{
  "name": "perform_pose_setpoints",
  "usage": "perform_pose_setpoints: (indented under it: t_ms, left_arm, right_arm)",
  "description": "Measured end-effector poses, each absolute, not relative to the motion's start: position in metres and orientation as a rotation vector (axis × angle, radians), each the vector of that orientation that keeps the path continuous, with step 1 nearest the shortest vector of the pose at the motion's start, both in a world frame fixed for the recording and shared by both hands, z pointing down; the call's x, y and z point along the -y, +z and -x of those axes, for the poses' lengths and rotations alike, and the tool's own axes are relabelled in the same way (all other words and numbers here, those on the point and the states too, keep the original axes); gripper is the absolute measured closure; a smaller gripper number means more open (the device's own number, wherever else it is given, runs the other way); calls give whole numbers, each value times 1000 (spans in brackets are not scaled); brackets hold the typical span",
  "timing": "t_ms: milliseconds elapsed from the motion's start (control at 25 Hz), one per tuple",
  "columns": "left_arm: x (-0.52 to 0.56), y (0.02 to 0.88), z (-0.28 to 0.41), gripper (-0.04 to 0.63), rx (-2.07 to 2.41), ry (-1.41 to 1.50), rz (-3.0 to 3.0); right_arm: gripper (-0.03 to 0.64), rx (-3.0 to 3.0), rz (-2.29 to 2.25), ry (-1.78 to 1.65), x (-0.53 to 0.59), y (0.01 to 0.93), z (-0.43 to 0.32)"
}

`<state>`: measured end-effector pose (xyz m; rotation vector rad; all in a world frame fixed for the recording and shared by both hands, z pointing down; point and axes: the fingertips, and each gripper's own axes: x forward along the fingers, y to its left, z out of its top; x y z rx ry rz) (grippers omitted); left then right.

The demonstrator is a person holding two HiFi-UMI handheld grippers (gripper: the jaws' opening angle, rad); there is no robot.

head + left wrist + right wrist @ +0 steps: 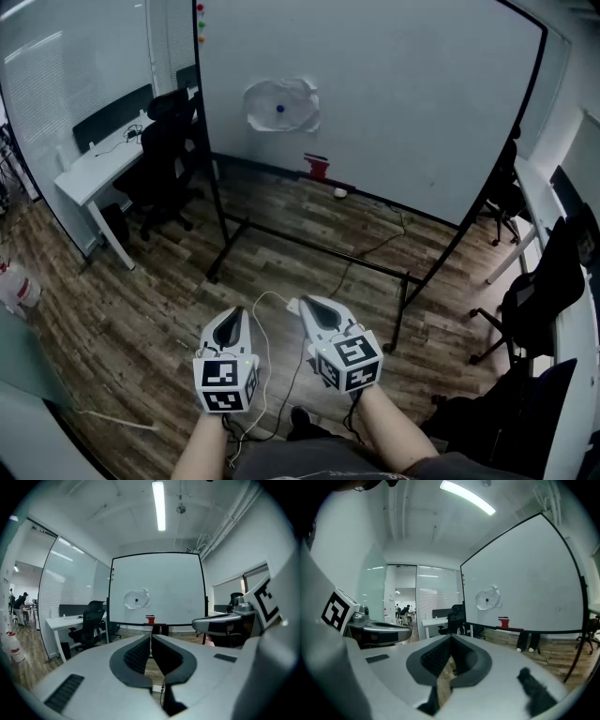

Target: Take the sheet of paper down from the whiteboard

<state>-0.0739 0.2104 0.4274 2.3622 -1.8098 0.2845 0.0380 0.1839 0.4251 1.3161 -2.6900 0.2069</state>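
Wooden floor (pixel 141 319) beneath left claw (pixel 238 315) and right claw (pixel 306 306), side by side, both closed, empty.

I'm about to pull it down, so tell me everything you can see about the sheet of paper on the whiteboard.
The sheet of paper is white and crumpled, roughly oval, with curled, uneven edges. It hangs on the whiteboard, upper left, pinned at its middle by a small round dark blue magnet. Nothing else touches it.
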Motion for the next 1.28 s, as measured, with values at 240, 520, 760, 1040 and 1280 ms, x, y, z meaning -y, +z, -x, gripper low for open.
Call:
perform_pose_setpoints:
  t_ms: [240, 520, 760, 1040, 1280]
  left_arm:
    - [-208, 429, 77, 572, 1814, 278, -2353]
    - [-202, 431, 80, 572, 1809, 273, -2347]
    - [-185, 438, 72, 572, 1786, 285, -2347]
    - [-153, 444, 63, 572, 1798, 315, -2334]
    - [-134, 445, 54, 572, 1818, 293, -2322]
  right_arm:
    - [595, 2685, -1304, 220, -183, 431, -37]
    - [595, 2688, -1281, 217, -180, 433, -31]
    - [595, 2727, -1314, 222, -163, 432, -39]
    - [594, 2753, -1310, 280, -126, 440, -50]
    - [594, 2773, -1286, 277, -107, 444, -59]
